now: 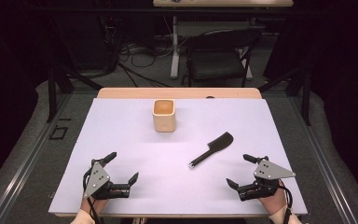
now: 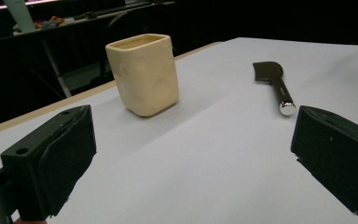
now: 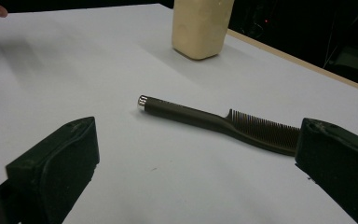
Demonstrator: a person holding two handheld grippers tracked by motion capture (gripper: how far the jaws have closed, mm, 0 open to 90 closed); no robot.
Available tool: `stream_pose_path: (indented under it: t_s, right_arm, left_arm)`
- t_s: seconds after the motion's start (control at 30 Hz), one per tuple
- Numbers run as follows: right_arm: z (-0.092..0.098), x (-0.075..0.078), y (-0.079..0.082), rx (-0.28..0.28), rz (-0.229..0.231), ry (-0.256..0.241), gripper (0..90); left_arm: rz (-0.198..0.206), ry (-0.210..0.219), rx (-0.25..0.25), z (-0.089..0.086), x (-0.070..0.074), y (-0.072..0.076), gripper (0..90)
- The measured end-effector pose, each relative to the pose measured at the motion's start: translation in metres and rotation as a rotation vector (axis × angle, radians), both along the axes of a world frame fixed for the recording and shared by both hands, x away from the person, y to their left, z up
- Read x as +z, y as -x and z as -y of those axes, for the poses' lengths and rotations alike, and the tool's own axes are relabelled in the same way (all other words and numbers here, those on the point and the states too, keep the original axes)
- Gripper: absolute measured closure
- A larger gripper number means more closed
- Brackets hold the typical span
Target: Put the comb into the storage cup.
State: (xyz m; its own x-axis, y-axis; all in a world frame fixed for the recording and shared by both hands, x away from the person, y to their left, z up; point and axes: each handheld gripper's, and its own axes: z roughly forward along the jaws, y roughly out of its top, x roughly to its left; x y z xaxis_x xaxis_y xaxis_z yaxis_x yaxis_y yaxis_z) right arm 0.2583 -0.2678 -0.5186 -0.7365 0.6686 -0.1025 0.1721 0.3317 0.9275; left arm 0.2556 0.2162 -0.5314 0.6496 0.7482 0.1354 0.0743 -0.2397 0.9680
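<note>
While both grippers sit near the front edge of the white table (image 1: pixel 121 121), nothing blocks the way to the black comb (image 1: pixel 213 148), which lies flat right of centre, toothed head pointing away and its silver-capped handle end toward the person. Behind it, well apart, a cream square cup (image 1: pixel 163 115) stands upright near the far edge. Past the table there's a dark chair (image 1: pixel 219 56) and some floor cables, pretty murky. The cup's top is cut off in the right gripper view. Left gripper (image 1: pixel 122 168) and right gripper (image 1: pixel 240 170) both rest low with jaws spread wide, holding nothing, hands coming in from the bottom edge, cropped off.
</note>
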Motion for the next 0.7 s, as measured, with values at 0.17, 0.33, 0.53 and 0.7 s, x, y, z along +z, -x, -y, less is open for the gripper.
stream_pose_path:
  t_s: [0.17,0.33,0.53,0.7]
  right_arm:
    - [-0.001,0.000,0.000,0.001,-0.004,0.004,0.0]
    - [-0.003,-0.001,-0.002,0.004,-0.014,0.007,0.0]
    - [-0.007,-0.001,-0.004,0.009,-0.017,0.018,0.0]
    - [-0.011,0.000,-0.008,0.019,-0.024,0.024,0.0]
  left_arm:
    - [0.000,-0.003,-0.003,0.000,0.000,0.000,0.1]
    - [-0.003,-0.004,-0.005,0.000,0.000,-0.001,0.1]
    - [-0.004,-0.013,-0.005,0.001,-0.001,-0.001,0.2]
    - [-0.006,-0.003,0.002,0.000,-0.001,-0.001,0.1]
